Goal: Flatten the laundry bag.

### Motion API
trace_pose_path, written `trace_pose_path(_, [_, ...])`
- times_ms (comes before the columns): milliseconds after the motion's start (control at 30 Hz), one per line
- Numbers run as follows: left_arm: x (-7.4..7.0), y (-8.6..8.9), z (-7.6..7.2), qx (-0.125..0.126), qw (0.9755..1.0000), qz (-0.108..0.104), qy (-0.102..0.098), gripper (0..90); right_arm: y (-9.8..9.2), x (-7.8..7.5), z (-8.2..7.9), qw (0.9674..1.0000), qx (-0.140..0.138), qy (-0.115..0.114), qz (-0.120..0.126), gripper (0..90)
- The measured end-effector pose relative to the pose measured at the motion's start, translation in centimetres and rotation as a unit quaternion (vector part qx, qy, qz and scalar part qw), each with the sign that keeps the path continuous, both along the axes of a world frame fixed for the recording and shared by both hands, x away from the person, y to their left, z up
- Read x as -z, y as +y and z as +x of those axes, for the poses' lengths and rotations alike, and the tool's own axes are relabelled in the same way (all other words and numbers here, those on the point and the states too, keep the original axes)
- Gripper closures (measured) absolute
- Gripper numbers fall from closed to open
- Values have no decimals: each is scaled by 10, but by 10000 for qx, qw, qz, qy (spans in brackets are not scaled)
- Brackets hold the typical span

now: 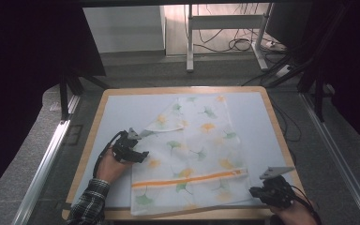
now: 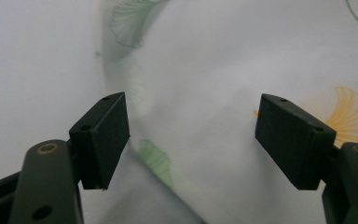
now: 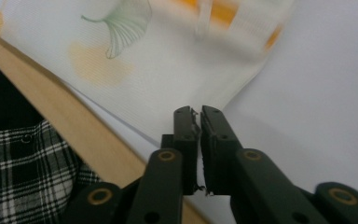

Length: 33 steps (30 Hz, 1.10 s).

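On the pale mat [image 1: 122,112] that covers the wooden table [image 1: 281,140] lies a white mesh bag [image 1: 192,150] printed with green and orange ginkgo leaves, spread almost flat, with an orange zipper band [image 1: 190,179] running across it near your edge of the table. Your left gripper [image 1: 138,154] sits at the bag's left edge, about halfway up its length; in the left gripper view its jaws stand wide apart over the fabric [image 2: 200,93], one pad to each side of the bag's edge, and neither pad presses on the cloth. Your right gripper [image 1: 258,191] is low at the near right corner of the bag, just beside the end of the zipper band. In the right gripper view [image 3: 198,116] its jaws are brought together with only a thin slit between them, the tips right at the bag's corner [image 3: 214,100]; you cannot tell from that view whether any cloth is pinched. A plaid sleeve [image 1: 90,201] covers your left forearm.
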<state>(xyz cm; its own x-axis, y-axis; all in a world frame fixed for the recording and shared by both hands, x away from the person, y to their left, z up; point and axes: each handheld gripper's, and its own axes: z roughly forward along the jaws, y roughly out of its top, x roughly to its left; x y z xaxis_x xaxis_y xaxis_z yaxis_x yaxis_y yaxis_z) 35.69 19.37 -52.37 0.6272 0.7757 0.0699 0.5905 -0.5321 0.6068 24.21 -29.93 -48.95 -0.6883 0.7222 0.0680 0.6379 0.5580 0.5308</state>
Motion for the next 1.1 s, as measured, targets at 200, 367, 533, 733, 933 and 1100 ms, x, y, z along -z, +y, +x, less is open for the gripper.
trace_pose_path(200, [-14,0,0,32,9997,-120,-189,279,-9,-20,17,9964,299,-593,528,590])
trace_pose_path(367, [-29,-20,10,159,9986,-80,-494,347,15,-28,49,9937,210,-881,666,454])
trace_pose_path(533, [-31,-39,28,250,9981,-27,-558,405,42,-21,70,9942,101,-841,659,399])
trace_pose_path(733, [-19,-53,62,310,9984,293,-373,514,63,-8,79,9952,-103,-789,572,373])
trace_pose_path(933, [2,-44,82,69,9994,322,-111,825,56,0,78,9958,-113,-699,582,348])
trace_pose_path(1100, [-5,-28,85,-524,9980,-64,-358,890,53,7,82,9968,-70,-557,568,331])
